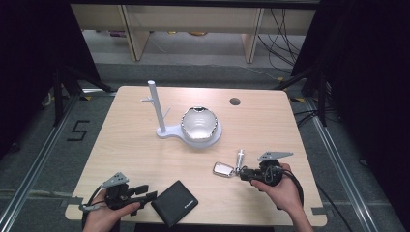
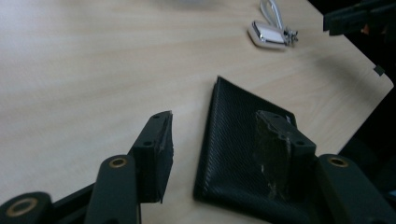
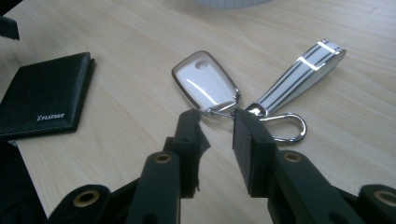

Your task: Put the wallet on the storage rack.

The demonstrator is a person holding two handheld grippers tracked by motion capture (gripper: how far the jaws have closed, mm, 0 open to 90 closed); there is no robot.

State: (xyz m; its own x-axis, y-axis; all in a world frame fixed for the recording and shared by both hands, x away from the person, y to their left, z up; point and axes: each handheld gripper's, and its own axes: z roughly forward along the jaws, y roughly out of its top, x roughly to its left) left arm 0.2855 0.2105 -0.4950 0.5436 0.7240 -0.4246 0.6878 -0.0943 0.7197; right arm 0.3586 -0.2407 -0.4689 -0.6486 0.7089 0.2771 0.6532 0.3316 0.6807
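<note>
wallet [image 2: 233,140] corner hidden behind claw, bowl [image 3: 232,2] cut off by edge

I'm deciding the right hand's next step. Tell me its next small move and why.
Probably close the right claw: its jaws stand open on either side of the metal link joining the white key fob to its striped strap, all lying flat on the table. Closing there should grip the fob.
</note>
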